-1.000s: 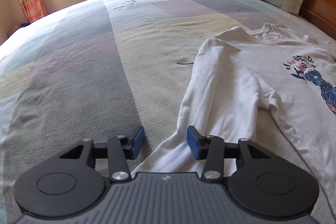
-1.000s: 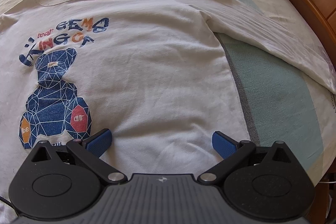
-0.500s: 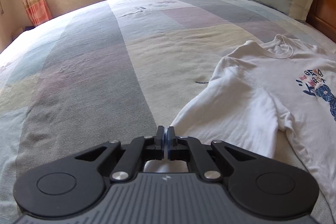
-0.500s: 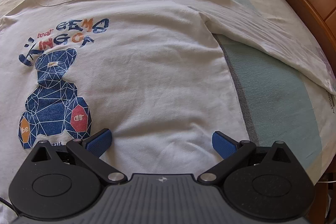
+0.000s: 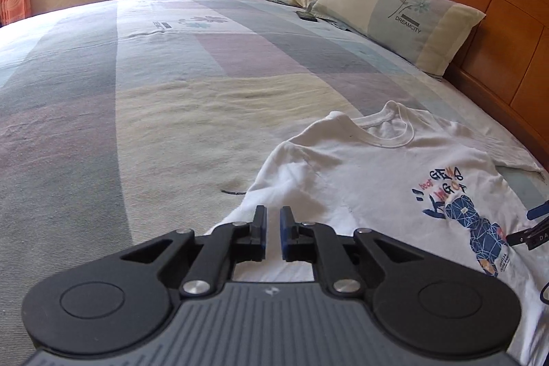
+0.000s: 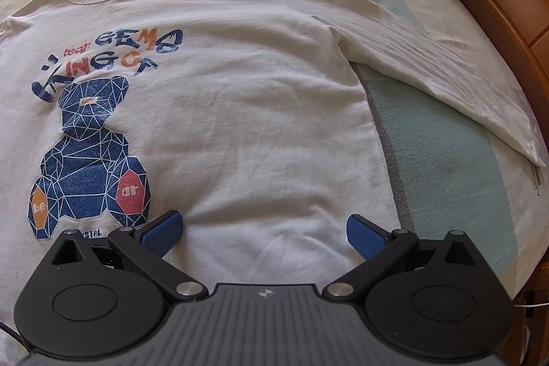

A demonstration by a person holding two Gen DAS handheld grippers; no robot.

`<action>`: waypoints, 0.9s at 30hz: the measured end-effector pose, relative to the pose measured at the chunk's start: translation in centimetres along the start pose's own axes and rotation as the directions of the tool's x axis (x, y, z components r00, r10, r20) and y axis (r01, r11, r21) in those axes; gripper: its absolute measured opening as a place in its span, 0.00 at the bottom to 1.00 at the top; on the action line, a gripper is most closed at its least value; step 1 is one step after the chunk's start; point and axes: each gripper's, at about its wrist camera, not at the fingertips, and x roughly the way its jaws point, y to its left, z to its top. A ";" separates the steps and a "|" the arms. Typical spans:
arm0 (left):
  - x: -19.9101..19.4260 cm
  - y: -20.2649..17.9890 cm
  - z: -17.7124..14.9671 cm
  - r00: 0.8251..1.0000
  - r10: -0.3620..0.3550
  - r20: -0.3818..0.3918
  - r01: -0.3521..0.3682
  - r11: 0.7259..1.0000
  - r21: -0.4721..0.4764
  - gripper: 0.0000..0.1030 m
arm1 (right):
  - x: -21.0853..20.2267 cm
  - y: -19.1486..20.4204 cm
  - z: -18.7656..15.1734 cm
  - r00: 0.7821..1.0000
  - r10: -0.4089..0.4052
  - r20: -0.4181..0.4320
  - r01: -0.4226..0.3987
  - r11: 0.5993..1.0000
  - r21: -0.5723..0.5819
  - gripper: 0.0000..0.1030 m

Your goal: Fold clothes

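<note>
Since a second ago the left hand-held gripper [image 5: 271, 234] has clenched on the cuff end of the near sleeve [image 5: 291, 191] and begun carrying it in toward the bear print [image 5: 477, 228]; the sleeve, then lying straight out from the shoulder, is now bunched and drawn closer to the shirt body. In the last half second the jaws have eased a hair apart, leaving a slim gap with white cloth running in under them. I judge the fabric held, though the pinch point itself is hidden.

The white sweatshirt [image 6: 247, 112] lies face up on the bed [image 5: 171, 112], neckband away from both cameras. The far sleeve [image 6: 429, 84] sits out to the side of the bear print, toward the headboard, not yet folded.

The right hand-held gripper [image 6: 264, 232] is released — pads spread wide just above the hem, beside the bear print's foot, gripping nothing.

Risks from here:
- The slim gap suggests a light hold; the cuff could slip out mid-carry and drop short of the print.
- With the hem not pinned, dragging the sleeve may pull the whole body sideways and wrinkle it.
- A bunched sleeve laid across the print would fold lumpy.
</note>
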 end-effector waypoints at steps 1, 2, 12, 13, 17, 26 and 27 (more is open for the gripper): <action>0.9 0.2 0.0 1.000 0.004 -0.013 -0.004 1.000 -0.020 0.10 | -0.1 0.2 0.1 1.000 -0.010 0.002 0.010 1.000 -0.017 1.00; 1.8 0.5 0.0 1.000 0.012 -0.028 -0.013 0.999 -0.038 0.11 | -0.1 0.5 0.1 1.000 -0.020 0.007 0.021 0.999 -0.036 1.00; 2.3 0.9 3.1 0.998 0.030 0.052 -0.022 0.988 -0.151 0.35 | -0.1 -0.1 -0.2 1.000 -0.003 0.010 0.003 1.000 0.011 1.00; 2.6 0.4 3.1 0.999 0.008 0.046 -0.001 0.990 -0.140 0.39 | -0.1 -0.2 -0.3 1.000 -0.001 0.012 0.001 1.000 0.018 1.00; 5.3 0.6 2.7 1.000 0.022 -0.007 -0.022 0.991 -0.132 0.45 | 0.0 -0.2 -0.5 1.000 0.003 0.015 -0.003 1.000 0.028 1.00; 0.2 2.2 4.9 0.991 0.093 0.098 -0.076 0.984 -0.162 0.55 | 0.0 -0.4 -0.6 1.000 0.016 0.021 -0.017 0.999 0.044 1.00; -1.3 2.9 4.8 0.992 0.057 0.117 -0.035 0.983 -0.183 0.65 | 0.0 -0.5 -0.7 1.000 0.020 0.022 -0.021 0.999 0.048 1.00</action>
